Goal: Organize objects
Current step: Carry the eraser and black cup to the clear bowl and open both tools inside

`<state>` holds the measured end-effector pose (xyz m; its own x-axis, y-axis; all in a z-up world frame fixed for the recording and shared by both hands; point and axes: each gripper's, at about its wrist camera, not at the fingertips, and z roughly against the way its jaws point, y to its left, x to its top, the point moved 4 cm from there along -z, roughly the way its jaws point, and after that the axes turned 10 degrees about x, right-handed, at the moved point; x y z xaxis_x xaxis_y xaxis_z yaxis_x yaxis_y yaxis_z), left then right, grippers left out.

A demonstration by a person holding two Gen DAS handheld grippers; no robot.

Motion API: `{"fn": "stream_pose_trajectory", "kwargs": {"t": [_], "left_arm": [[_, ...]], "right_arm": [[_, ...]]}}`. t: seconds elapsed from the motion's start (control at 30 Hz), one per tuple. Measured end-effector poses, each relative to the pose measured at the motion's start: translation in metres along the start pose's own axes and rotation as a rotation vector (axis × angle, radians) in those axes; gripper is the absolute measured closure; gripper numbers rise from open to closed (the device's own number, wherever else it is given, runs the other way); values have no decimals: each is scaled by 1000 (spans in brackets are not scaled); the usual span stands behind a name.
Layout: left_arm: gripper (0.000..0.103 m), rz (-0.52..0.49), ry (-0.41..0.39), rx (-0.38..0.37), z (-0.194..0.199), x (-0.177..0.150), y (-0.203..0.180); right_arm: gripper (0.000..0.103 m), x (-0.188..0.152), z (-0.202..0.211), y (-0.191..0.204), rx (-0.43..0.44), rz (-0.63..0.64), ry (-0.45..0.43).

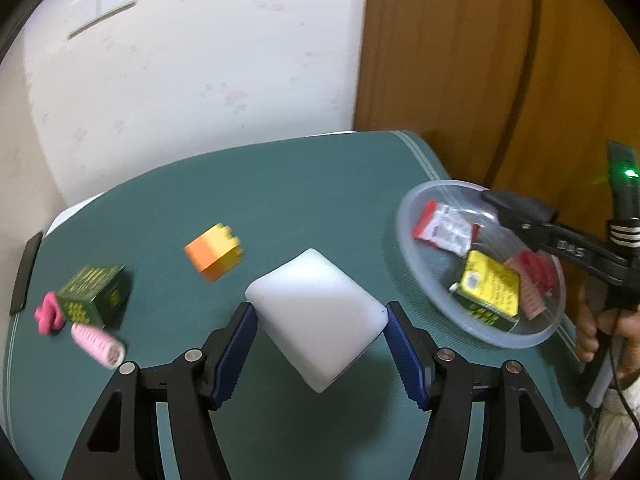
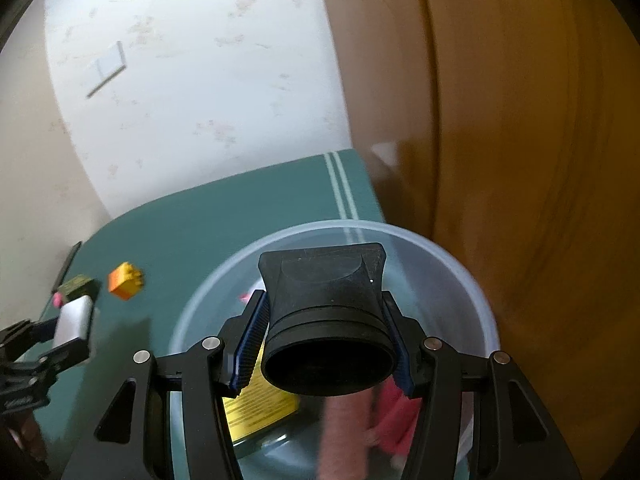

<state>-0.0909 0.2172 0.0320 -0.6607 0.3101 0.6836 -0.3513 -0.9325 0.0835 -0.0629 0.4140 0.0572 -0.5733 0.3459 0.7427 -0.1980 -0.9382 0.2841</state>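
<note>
Clear glossy plastic bowl (image 1: 420, 264) on ribbed matt green mat (image 1: 280, 200) — white block (image 1: 316, 312) smooth, matt.

White block (image 1: 316, 316). Black rubber lens hood (image 2: 326, 320). Orange-and-yellow toy brick (image 1: 214, 254). Dark green box (image 1: 96, 294) with gold print. Clear bowl (image 1: 408, 216). Teal worktop (image 1: 280, 200) with pale edge stripes. Blue ribbed tool pads (image 1: 236, 352). Wall (image 1: 192, 60): cream, faint floral print.

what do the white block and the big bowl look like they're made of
White block: probably foam or soft plastic, with a matte, rounded-edged surface and no shine. Bowl: clear, slightly frosted plastic, since the green table shows through its wall.
</note>
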Motion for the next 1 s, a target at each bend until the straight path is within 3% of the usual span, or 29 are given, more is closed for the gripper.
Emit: {"fn": "stream_pose_trajectory", "kwargs": {"t": [0.83,1.0], "left_arm": [[34,-99,13,-109,-46,42,-94],[17,-78,32,-144,-55,46,-94]], "right_arm": [[47,-7,-5,-26,-27,-21,0],[47,-7,-5,-26,-25,-23,-1]]}}
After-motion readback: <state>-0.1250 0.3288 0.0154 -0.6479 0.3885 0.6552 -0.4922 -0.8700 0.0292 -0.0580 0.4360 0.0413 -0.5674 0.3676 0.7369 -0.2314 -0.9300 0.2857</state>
